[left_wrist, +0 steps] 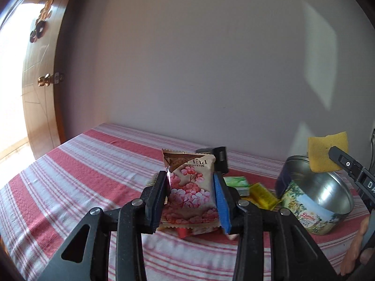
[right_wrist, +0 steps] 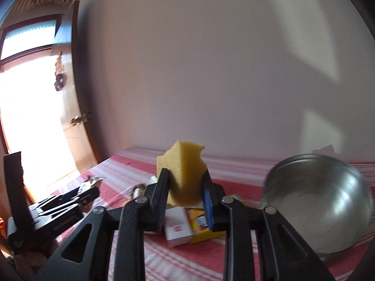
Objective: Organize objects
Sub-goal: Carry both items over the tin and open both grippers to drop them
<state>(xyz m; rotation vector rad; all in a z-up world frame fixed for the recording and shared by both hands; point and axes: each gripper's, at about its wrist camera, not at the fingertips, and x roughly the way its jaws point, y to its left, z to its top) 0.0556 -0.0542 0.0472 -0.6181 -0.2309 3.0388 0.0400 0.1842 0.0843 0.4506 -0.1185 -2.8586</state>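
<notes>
- Red-and-white striped cloth [left_wrist: 77, 171] covers the desk, where small things lie in a loose heap beside an open round tin [left_wrist: 316, 201].
- Left tongs [left_wrist: 191, 199] are clamped on a flowered snack packet [left_wrist: 192, 185], held clear above the heap.
- Right tongs [right_wrist: 185, 187] are clamped on a yellow sponge [right_wrist: 182, 173]; the left view shows it over the tin's rim.
- Inside, the tin looks bare metal, so sorting seems barely begun.
- Left on the cloth: a green packet [left_wrist: 236, 181], a yellow packet [left_wrist: 262, 195], a white box [right_wrist: 177, 226] and a dark box [left_wrist: 219, 158].
</notes>
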